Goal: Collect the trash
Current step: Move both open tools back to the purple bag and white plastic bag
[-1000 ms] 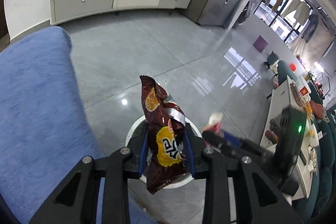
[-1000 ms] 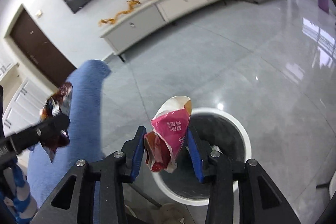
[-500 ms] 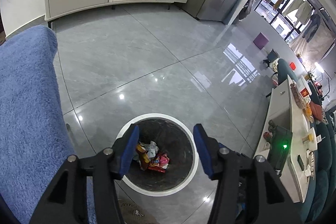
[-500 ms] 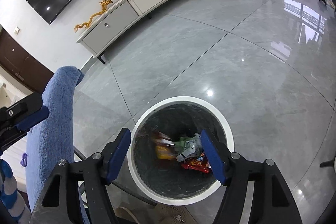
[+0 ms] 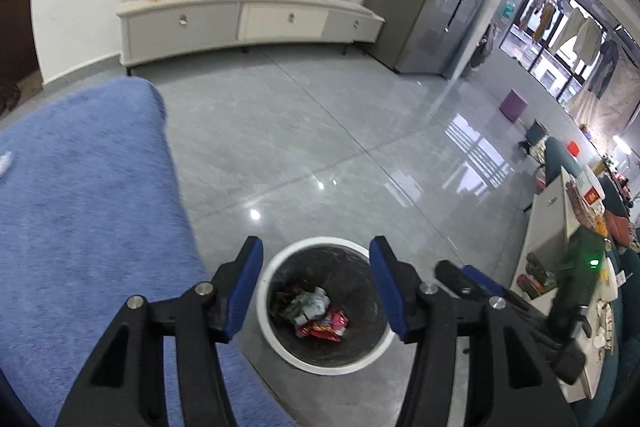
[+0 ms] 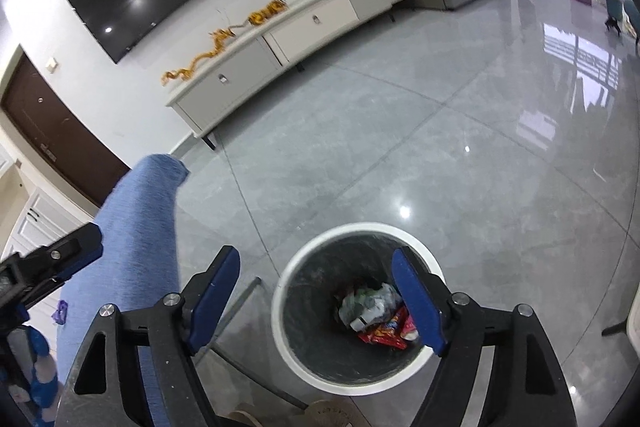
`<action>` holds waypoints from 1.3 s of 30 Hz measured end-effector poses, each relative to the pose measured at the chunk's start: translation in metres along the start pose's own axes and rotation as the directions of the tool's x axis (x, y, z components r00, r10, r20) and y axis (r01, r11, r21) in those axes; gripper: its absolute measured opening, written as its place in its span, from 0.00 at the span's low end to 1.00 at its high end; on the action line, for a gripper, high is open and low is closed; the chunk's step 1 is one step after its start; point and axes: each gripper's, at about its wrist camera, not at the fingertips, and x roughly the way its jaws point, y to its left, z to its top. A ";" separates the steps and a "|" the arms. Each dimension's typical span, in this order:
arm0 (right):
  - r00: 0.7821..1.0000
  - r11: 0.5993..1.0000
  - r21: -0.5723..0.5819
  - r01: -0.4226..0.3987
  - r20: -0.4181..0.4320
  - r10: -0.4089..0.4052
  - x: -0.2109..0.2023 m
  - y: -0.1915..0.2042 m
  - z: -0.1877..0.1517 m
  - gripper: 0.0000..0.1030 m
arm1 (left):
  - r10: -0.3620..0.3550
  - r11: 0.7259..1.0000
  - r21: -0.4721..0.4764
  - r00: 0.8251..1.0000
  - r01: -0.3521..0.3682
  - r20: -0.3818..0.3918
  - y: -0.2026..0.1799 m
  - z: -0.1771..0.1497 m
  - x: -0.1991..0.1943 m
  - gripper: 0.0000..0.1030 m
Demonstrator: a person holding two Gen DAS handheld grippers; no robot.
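Now both tools hang above the round white-rimmed waste bin with a dark liner (image 5: 280, 337), and neither carries anything. The left gripper (image 5: 316, 291) is spread wide and empty, its blue pads straddling the bin's mouth. The right gripper (image 6: 316, 301) is likewise released and bare. The trash, a heap of crumpled red, white and greenish snack wrappers (image 5: 316, 315), lies at the bottom of the bin, toward six o'clock of its floor in the left view. In the right view the same wrappers (image 6: 378, 317) sit toward four o'clock, partly behind one pad.

The risk from here looks small but real. The two tools are close together; the right one's tip shows at three o'clock of the left gripper, so a careless swing away could knock them together. The blue fabric-covered sofa (image 5: 80, 207) lies at nine o'clock, and a low sweep could snag it.
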 end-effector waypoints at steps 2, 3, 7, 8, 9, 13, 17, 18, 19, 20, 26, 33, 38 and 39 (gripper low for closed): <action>1.000 1.000 -0.016 -0.014 0.024 0.015 -0.010 0.012 0.003 0.81 | 0.000 1.000 -0.009 1.000 0.001 0.029 0.007 -0.001 -0.012 0.52; 0.999 1.000 -0.021 -0.022 0.037 0.023 -0.016 0.018 0.004 0.85 | 0.004 1.000 -0.013 0.999 -0.003 0.050 0.011 -0.001 -0.020 0.52; 0.991 0.995 -0.053 -0.080 0.102 0.085 -0.045 0.047 0.011 0.96 | 0.035 0.999 -0.009 0.994 -0.034 0.102 0.025 0.003 -0.051 0.52; 0.989 0.994 -0.062 -0.090 0.115 0.097 -0.051 0.054 0.012 0.99 | 0.052 0.999 -0.005 0.992 -0.052 0.115 0.029 0.005 -0.060 0.52; 0.985 0.992 -0.072 -0.107 0.132 0.115 -0.059 0.062 0.014 1.00 | 0.067 0.998 -0.006 0.990 -0.067 0.128 0.034 0.006 -0.070 0.52; 0.966 0.977 -0.123 -0.175 0.173 0.194 -0.086 0.095 0.017 1.00 | 0.110 0.994 -0.026 0.977 -0.107 0.183 0.054 0.011 -0.106 0.52; 0.943 0.953 -0.199 -0.229 0.198 0.268 -0.107 0.134 0.016 1.00 | 0.183 0.982 -0.094 0.950 -0.165 0.253 0.089 0.011 -0.149 0.52; 0.937 0.947 -0.209 -0.244 0.201 0.286 -0.111 0.139 0.015 1.00 | 0.200 0.978 -0.113 0.944 -0.176 0.262 0.098 0.010 -0.159 0.52; 0.929 0.939 -0.224 -0.262 0.205 0.308 -0.116 0.147 0.014 1.00 | 0.216 0.974 -0.131 0.939 -0.186 0.268 0.108 0.010 -0.167 0.52; 0.921 0.929 -0.246 -0.277 0.206 0.329 -0.120 0.158 0.013 1.00 | 0.237 0.967 -0.156 0.931 -0.200 0.277 0.121 0.009 -0.180 0.52; 0.881 0.867 -0.359 -0.344 0.196 0.430 -0.136 0.209 0.006 1.00 | 0.375 0.919 -0.254 0.869 -0.302 0.322 0.180 -0.001 -0.245 0.53; 0.847 0.788 -0.481 -0.384 0.156 0.508 -0.148 0.279 0.006 1.00 | 0.529 0.838 -0.364 0.768 -0.406 0.362 0.242 -0.006 -0.323 0.57; 0.835 0.743 -0.544 -0.389 0.131 0.534 -0.148 0.329 0.011 1.00 | 0.608 0.782 -0.422 0.708 -0.458 0.359 0.282 -0.005 -0.360 0.57; 0.834 0.739 -0.550 -0.390 0.130 0.537 -0.146 0.334 0.011 1.00 | 0.617 0.776 -0.427 0.700 -0.464 0.360 0.288 -0.005 -0.367 0.57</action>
